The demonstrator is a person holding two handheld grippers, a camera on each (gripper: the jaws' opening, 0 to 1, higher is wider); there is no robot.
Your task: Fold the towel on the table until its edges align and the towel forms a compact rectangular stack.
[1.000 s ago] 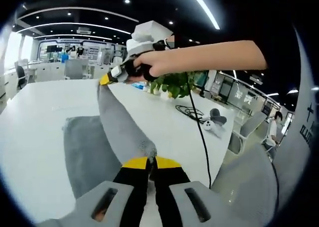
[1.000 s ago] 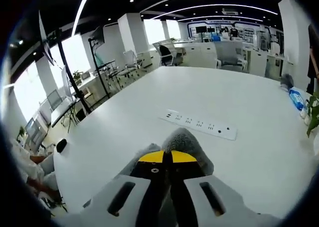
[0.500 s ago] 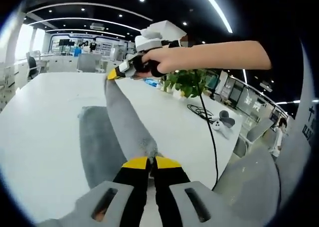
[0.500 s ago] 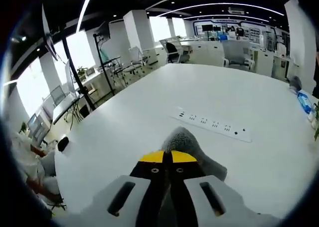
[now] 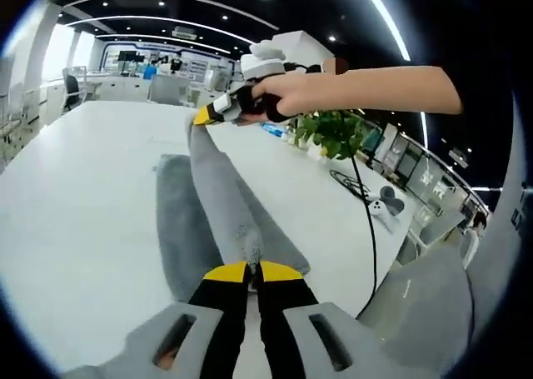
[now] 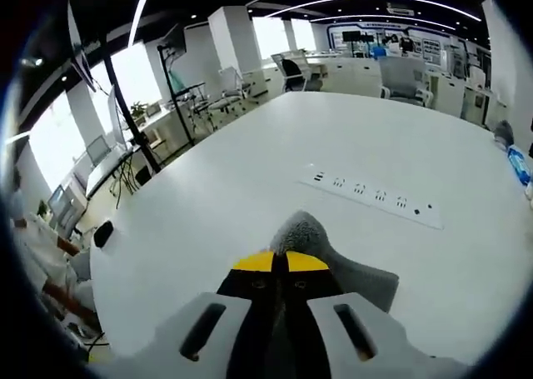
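Left gripper view: my left gripper (image 5: 252, 271) pinches the grey towel (image 5: 218, 200) at its near corner, jaws closed. A raised edge stretches from it to my right gripper (image 5: 202, 117), clamped on the far corner above the white table (image 5: 75, 196); the rest lies flat. Potted plant (image 5: 333, 132) sits right.

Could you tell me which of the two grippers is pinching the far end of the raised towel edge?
The right gripper, held by the hand; the left gripper clamps the towel's near end.
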